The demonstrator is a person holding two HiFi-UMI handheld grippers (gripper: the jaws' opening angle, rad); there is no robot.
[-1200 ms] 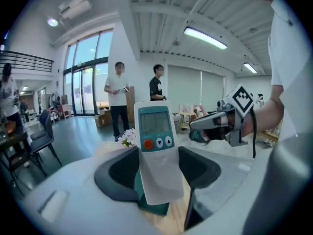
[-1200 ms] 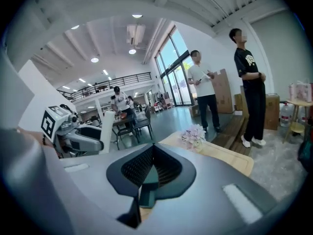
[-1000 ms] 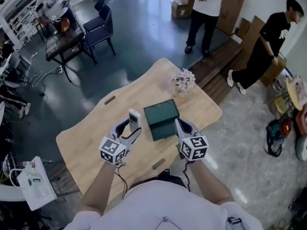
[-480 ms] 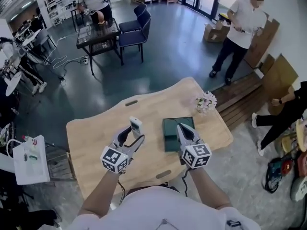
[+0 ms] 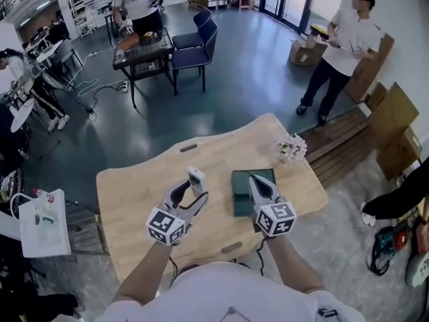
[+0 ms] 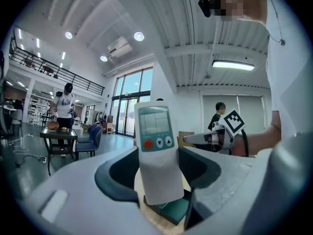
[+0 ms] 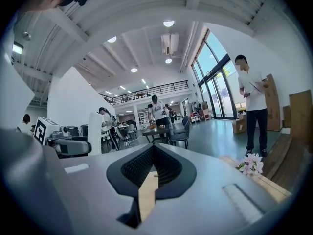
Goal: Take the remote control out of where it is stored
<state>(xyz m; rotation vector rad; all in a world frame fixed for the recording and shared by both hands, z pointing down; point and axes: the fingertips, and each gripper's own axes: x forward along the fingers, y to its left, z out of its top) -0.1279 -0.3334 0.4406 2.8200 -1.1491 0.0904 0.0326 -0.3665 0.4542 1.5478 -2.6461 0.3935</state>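
Observation:
My left gripper (image 5: 192,192) is shut on a white remote control (image 5: 196,178), held upright above the wooden table (image 5: 134,186). In the left gripper view the remote control (image 6: 155,146) stands between the jaws, its screen and orange button facing the camera. A closed dark green box (image 5: 249,192) lies on the table to the right of it. My right gripper (image 5: 260,188) hovers over the box's right side with its jaws shut and nothing between them; in the right gripper view the right gripper (image 7: 152,161) shows only table wood through the slit.
A small bunch of pale flowers (image 5: 290,148) stands at the table's far right corner. Several people stand on the dark floor beyond. A black table with blue chairs (image 5: 191,42) is behind. Cardboard boxes (image 5: 392,133) and a wooden platform lie to the right.
The head view has shifted, so the table sits lower and more centred. The left gripper still holds the remote, now slightly higher and to the right. The right gripper stays over the green box.

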